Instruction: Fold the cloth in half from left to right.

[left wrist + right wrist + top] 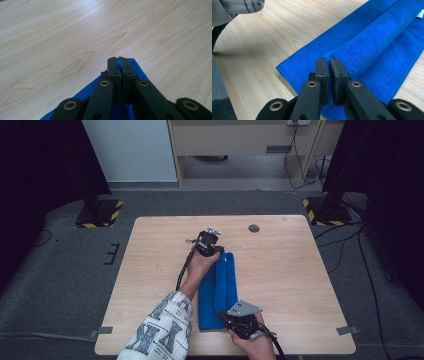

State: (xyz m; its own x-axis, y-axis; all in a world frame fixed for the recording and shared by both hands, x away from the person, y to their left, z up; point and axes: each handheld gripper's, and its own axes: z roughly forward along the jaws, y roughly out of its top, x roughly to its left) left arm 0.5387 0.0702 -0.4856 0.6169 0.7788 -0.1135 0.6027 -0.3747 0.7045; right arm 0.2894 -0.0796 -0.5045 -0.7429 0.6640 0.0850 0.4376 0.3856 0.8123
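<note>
**Blue towel pinched at both ends, fold partly made**

Left gripper is held at the far end of the blue microfibre towel, and in the left gripper view its jaws are seen pressed together with a tuft of blue cloth caught between the tips at the towel's corner. The right gripper is held at the near end; in the right gripper view its jaws are nearly closed on a raised ridge of the cloth, so the towel is judged to be gripped there as well, though the pinched edge itself is hidden behind the jaws.

The towel is laid lengthwise down the middle of the wooden table, running from near the centre toward the person's edge. It is already narrowed into a long strip, with one layer doubled over another along its length and a rolled edge visible on top. A small white label is seen at the far end.

As judged from this, a first lengthwise fold is done or being finished. The edges are not yet squared, and a shortening fold end to end appears to be left.
</note>
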